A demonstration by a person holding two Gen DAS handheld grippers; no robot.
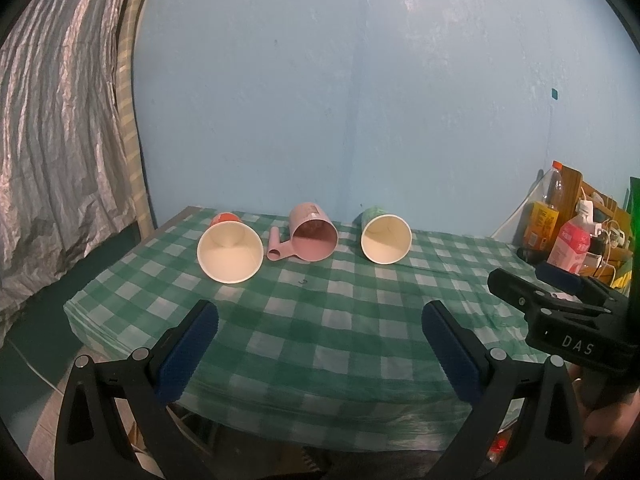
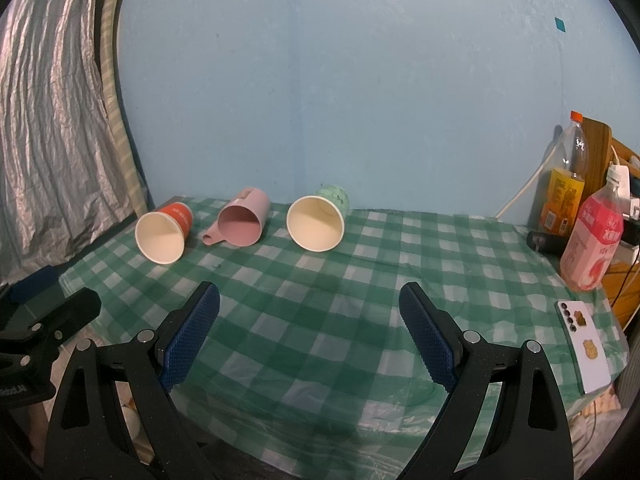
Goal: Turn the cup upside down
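Note:
Three cups lie on their sides at the far end of the green checked table (image 1: 320,320), mouths toward me: an orange paper cup (image 1: 230,247) (image 2: 163,234) at left, a pink plastic mug (image 1: 311,238) (image 2: 240,224) with a handle in the middle, a green paper cup (image 1: 385,237) (image 2: 318,219) at right. My left gripper (image 1: 320,320) is open and empty over the near part of the table. My right gripper (image 2: 310,304) is open and empty, also well short of the cups. The right gripper also shows at the right edge of the left wrist view (image 1: 560,304).
Bottles stand at the table's right end: a pink one (image 2: 592,240) (image 1: 570,246) and a tall yellow-labelled one (image 2: 566,184). A white phone (image 2: 584,348) lies near the right front edge. Cables and a wooden rack are behind the bottles. A silver curtain (image 1: 48,140) hangs at left.

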